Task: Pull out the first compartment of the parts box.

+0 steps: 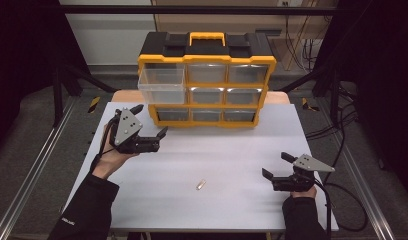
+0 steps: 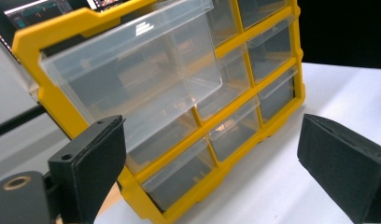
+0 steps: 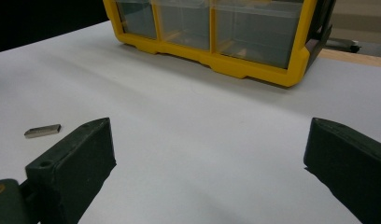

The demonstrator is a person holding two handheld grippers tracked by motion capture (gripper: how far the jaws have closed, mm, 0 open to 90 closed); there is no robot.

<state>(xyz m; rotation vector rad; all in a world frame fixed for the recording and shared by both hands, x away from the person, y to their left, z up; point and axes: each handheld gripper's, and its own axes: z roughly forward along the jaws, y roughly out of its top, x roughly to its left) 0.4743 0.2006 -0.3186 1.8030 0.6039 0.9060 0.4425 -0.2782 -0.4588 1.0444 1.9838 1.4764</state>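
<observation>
Work in hand: stowing the small metal piece [image 1: 201,184] in the pulled-out drawer [image 1: 161,85] of the yellow organizer [image 1: 207,80], judged from the layout.
Organizer: 3 rows of 3 clear drawers, standing at the far side of the white table [image 1: 232,150]; black top with a yellow handle.
Drawer: top left one, drawn forward past the frame; looks empty.
Metal piece: lies flat on the table, near the front edge, between the 2 grippers and well apart from both.
Left gripper [image 1: 152,125]: raised just in front of the organizer's lower left corner, jaws spread wide, nothing between them.
Right gripper [image 1: 275,165]: low over the table at the right, jaws spread wide, nothing between them; the piece lies off to its left.
Recommended approach: bring the right gripper to the piece, jaws straddling its narrow sides, pads low to the table before closing.
Caution: the piece is thin and flat; a high or skewed pinch may flick it away.
Placement: carry it above the drawer rim, then release inside.
</observation>
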